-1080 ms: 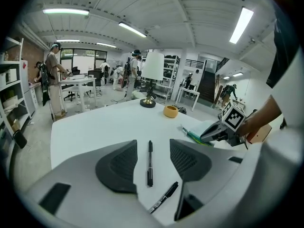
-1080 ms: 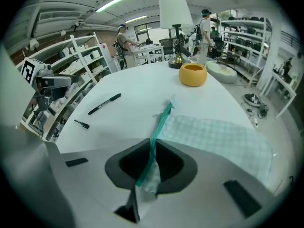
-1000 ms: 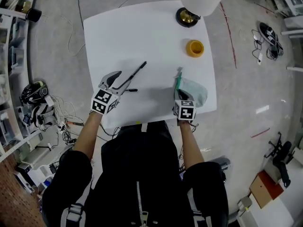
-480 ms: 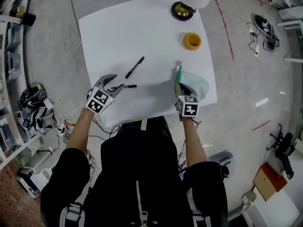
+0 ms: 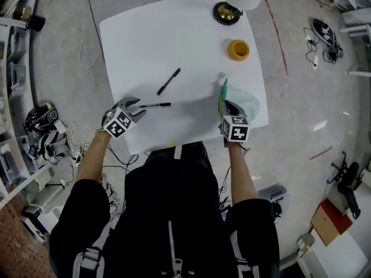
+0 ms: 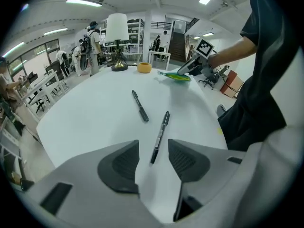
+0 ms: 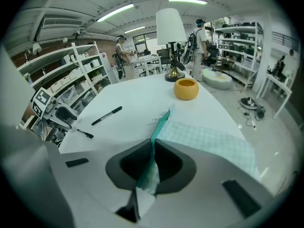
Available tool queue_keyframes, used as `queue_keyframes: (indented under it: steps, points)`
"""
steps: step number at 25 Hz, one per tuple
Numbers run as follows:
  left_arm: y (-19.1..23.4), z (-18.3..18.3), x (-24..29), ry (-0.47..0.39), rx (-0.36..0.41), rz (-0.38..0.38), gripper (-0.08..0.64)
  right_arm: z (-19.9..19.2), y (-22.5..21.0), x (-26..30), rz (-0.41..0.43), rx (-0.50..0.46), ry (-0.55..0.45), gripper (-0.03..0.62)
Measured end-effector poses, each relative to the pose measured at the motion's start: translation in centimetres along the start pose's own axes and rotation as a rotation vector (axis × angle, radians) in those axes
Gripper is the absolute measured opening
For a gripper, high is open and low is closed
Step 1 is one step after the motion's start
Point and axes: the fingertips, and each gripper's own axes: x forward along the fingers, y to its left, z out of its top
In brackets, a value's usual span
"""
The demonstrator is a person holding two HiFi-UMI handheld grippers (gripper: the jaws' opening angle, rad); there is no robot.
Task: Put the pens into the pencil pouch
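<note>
- Left hand-held gripper point(image 6: 153, 158) stands wide, jaws just closing slightly, pads flanking the near end of a slim black marker pen point(image 6: 160, 137) without touching it.
- Second black pen point(image 6: 140, 106) lies just beyond its tips on the white counter point(image 6: 85, 113).
- Right hand-held gripper point(image 7: 151, 163) pinches the green zip edge of the pale checked fabric pouch point(image 7: 209, 141).

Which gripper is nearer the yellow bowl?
Right. The right gripper, shut on the pencil pouch, is on the same side of the table as the yellow bowl. The left gripper is at the opposite side; its open jaws have just been closing about a pen.
</note>
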Motion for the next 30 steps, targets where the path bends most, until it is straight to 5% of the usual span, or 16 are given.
queue_keyframes:
  steps: [11, 30]
  points:
    - [-0.3, -2.7, 2.8, 0.137, 0.099, -0.085, 0.139, -0.2, 0.5, -0.3, -0.001, 0.019, -0.006, 0.035]
    - [-1.6, -1.8, 3.1, 0.094, 0.195, -0.117, 0.049, 0.0, 0.6, -0.5, 0.001, 0.033, -0.022, 0.034]
